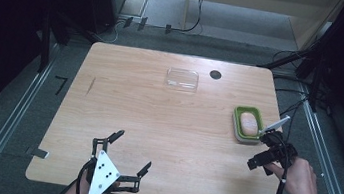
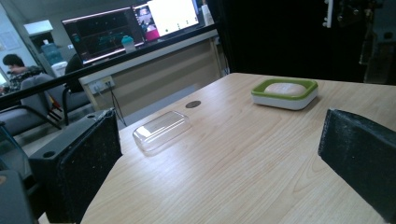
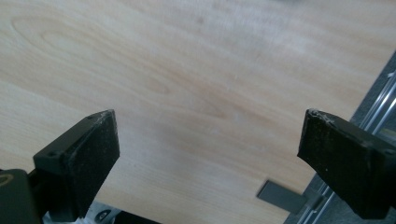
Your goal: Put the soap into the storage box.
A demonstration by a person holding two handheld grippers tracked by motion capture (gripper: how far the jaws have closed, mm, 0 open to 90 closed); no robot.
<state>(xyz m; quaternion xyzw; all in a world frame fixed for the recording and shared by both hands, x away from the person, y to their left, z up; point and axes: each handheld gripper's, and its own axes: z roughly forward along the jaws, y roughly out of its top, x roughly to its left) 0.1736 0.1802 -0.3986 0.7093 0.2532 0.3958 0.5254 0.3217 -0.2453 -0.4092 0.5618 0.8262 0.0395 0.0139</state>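
Light wooden table [image 1: 157,120] carries a green soap dish [image 1: 247,123] with a pale soap bar [image 1: 249,123], just ahead of the wide-open right gripper [image 1: 265,149]; the dish looks light and stiff, the soap probably slippery, so I would grasp the dish by its long sides.

Dim, dark-edged, softly blurred close up

An office-like lab: beyond the left claw [image 2: 219,154], lit computer monitors [image 2: 135,25] line a long wooden counter [image 2: 154,70], with grey chairs [image 2: 28,112] beside.
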